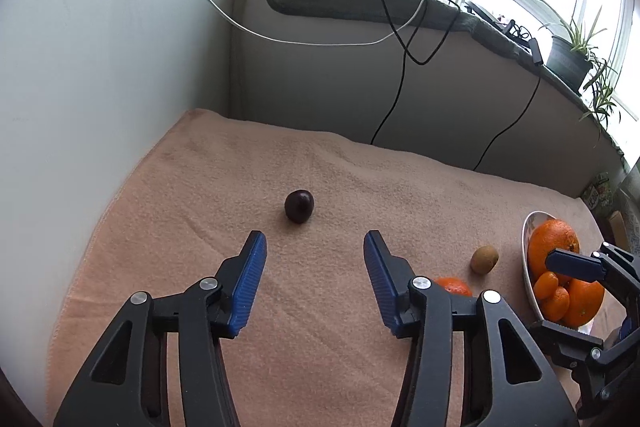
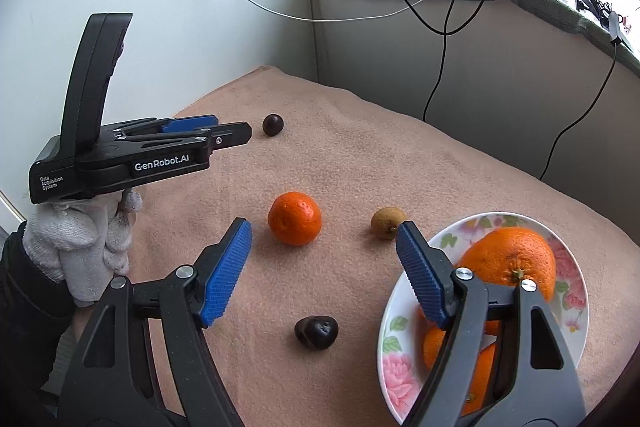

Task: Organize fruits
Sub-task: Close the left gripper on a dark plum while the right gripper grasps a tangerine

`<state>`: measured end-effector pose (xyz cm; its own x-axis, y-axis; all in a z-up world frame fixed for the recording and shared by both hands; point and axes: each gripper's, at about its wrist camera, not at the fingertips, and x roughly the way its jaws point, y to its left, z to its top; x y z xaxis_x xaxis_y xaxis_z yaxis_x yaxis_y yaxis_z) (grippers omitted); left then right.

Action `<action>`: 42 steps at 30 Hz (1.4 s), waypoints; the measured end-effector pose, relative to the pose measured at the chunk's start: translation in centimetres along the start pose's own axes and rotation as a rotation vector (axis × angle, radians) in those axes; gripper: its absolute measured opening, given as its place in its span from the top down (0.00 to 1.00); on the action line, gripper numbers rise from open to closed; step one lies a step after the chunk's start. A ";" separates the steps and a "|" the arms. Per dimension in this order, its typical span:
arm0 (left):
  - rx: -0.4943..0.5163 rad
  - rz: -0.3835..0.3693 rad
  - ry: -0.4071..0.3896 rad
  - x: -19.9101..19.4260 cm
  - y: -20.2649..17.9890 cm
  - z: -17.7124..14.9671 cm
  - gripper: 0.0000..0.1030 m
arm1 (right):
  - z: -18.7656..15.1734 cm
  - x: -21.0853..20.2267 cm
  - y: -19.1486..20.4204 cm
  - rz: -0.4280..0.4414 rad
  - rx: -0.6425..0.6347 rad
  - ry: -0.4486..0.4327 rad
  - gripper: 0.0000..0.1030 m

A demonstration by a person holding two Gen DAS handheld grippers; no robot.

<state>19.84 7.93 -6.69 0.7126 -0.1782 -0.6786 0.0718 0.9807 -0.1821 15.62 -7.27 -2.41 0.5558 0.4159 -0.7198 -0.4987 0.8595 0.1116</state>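
A dark plum (image 1: 299, 206) lies on the peach towel (image 1: 200, 187), just ahead of my left gripper (image 1: 315, 241), which is open with nothing between its blue pads. From the right wrist view the left gripper (image 2: 242, 133) is side-on, pointing at that plum (image 2: 273, 125). My right gripper (image 2: 323, 229) is open and holds nothing. A mandarin (image 2: 295, 218) sits just beyond its fingertips and a kiwi (image 2: 386, 223) is by the right fingertip. A second dark fruit (image 2: 316, 331) lies under the jaws. The flowered plate (image 2: 394, 347) at right holds a big orange (image 2: 508, 255) and smaller ones.
A white wall (image 1: 100, 67) borders the towel on the left. Behind it a grey ledge (image 1: 360, 7) carries chargers, hanging cables and potted plants (image 1: 572, 47). A white-gloved hand (image 2: 80, 247) holds the left gripper. The plate stands near the towel's right edge.
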 end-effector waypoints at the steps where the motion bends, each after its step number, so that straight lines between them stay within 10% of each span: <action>1: -0.004 0.003 0.004 0.4 0.2 0.2 0.52 | 0.1 0.3 0.2 0.004 -0.003 0.006 0.31; 42: -0.046 0.005 0.097 6.4 2.2 2.1 0.80 | -0.2 7.3 1.4 0.043 -0.013 0.141 0.58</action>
<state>25.98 9.15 -9.91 0.6417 -0.1827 -0.7449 0.0347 0.9771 -0.2098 18.91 -3.08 -7.65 0.4354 0.4056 -0.8037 -0.5292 0.8375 0.1360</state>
